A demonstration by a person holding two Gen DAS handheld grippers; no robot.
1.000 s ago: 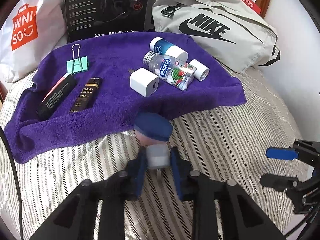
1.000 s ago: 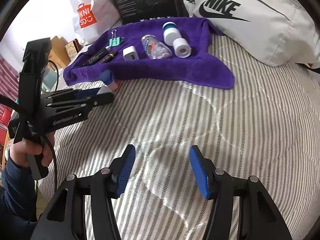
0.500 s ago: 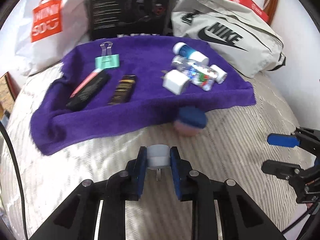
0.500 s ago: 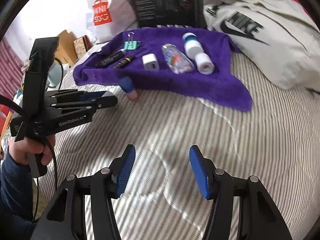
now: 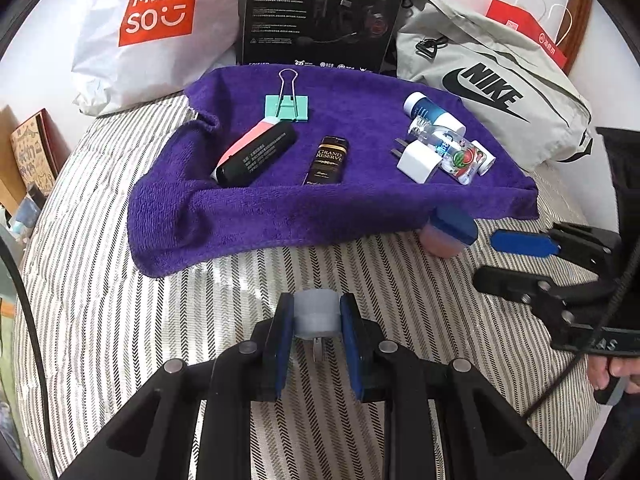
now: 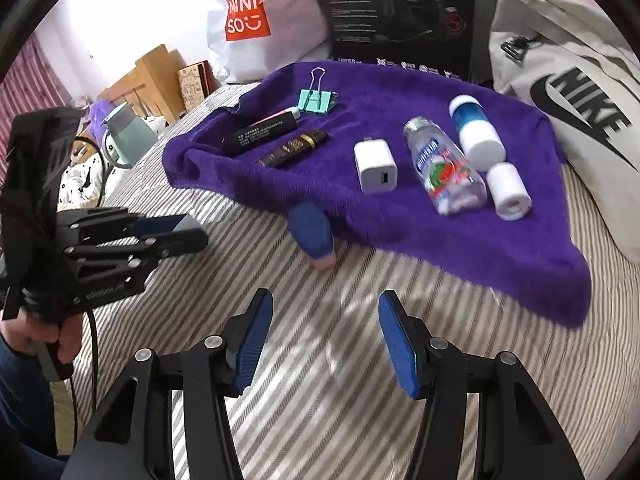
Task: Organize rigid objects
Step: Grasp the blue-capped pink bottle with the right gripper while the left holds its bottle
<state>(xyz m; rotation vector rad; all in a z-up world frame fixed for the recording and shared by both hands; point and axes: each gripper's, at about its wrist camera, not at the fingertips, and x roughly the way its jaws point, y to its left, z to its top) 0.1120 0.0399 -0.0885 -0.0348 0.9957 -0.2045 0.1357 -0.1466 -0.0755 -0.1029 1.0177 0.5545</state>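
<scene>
My left gripper (image 5: 317,304) is shut on a small white plug adapter (image 5: 315,320), prongs toward the camera, above the striped bedding (image 5: 120,320). It also shows at the left in the right wrist view (image 6: 180,232). My right gripper (image 6: 325,300) stands open and holds nothing; the left wrist view has it at the right (image 5: 492,258). A blue-capped pink jar (image 6: 312,236) (image 5: 450,228) lies at the purple towel's (image 5: 280,216) near edge, beyond the right gripper. On the towel lie a white charger (image 6: 376,166), a clear bottle (image 6: 444,168), a blue-and-white bottle (image 6: 476,132) and a white roll (image 6: 510,192).
Also on the towel (image 6: 440,248) are a mint binder clip (image 5: 287,106), a black-and-pink tube (image 5: 256,154) and a black bar (image 5: 328,160). A white shopping bag (image 5: 152,28), a black box (image 5: 320,12) and a grey bag (image 5: 488,80) stand behind it.
My left gripper has slid left with the plug, so the blue-capped jar now lies off to its right. My right gripper has come closer to the towel and the jar.
</scene>
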